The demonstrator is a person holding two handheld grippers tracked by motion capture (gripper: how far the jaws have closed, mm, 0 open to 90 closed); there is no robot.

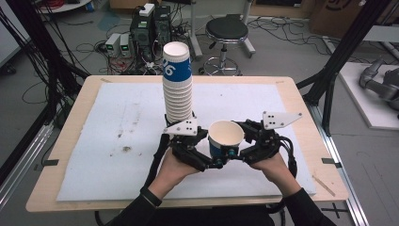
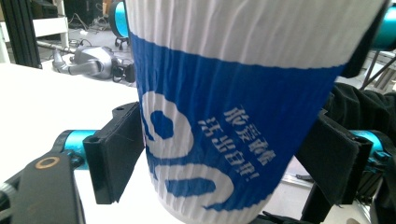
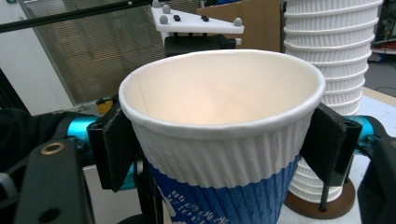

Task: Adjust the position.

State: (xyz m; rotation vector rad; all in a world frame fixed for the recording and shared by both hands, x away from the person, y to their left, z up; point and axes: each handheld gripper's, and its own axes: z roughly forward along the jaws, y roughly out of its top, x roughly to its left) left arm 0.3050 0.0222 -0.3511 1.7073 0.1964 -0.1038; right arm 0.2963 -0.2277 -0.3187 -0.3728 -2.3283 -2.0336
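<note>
Both grippers meet on one cup (image 1: 226, 137), held above the mat (image 1: 117, 141). Right gripper (image 3: 224, 140) clasps it under the rim; left gripper (image 2: 219, 158) pinches the blue band. Light, thin paper, probably easily crushed — grip gently by the ribbed wall. Behind stands the stack (image 1: 177, 84).

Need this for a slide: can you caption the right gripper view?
Right gripper jaws flank an upright blue-and-white paper cup, with the cup stack behind.
</note>
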